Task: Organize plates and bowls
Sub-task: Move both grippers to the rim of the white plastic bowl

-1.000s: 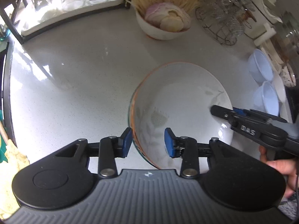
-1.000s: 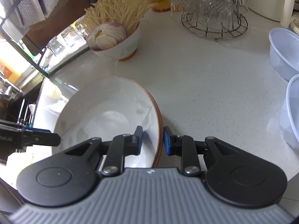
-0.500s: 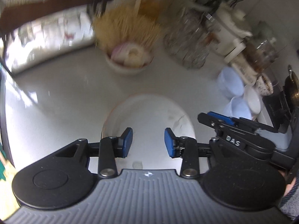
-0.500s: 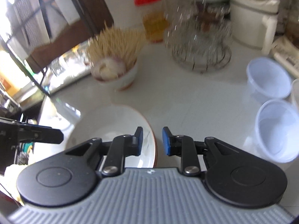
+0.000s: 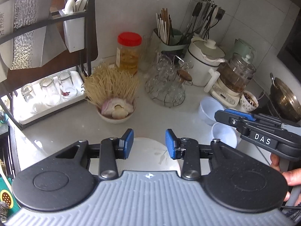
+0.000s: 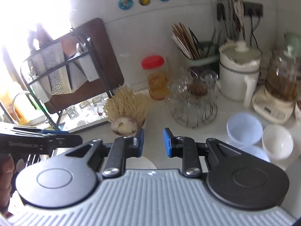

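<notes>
A white plate (image 5: 148, 156) with an orange rim lies flat on the counter, mostly hidden under my left gripper (image 5: 149, 144); a sliver of it shows in the right wrist view (image 6: 140, 163). The left gripper is open and empty above the plate. My right gripper (image 6: 153, 143) is open and empty too, raised above the counter; it shows at the right of the left wrist view (image 5: 231, 115). Two pale blue plastic bowls (image 6: 244, 128) (image 5: 223, 134) and a white bowl (image 6: 277, 144) stand at the right. A dish rack (image 5: 75, 11) stands at the back left.
A bowl of noodles and onion (image 5: 116, 107) stands mid-counter. Behind it are a red-lidded jar (image 5: 128, 51), a wire rack of glasses (image 5: 166, 86), a white pot (image 5: 203, 62), a blender (image 5: 233, 82) and a chopstick holder (image 5: 165, 35). A tray of glasses (image 5: 49, 92) sits at the left.
Both grippers have let go of the plate and risen up and back from it. The plate, tilted a second ago, now lies flat on the counter.
</notes>
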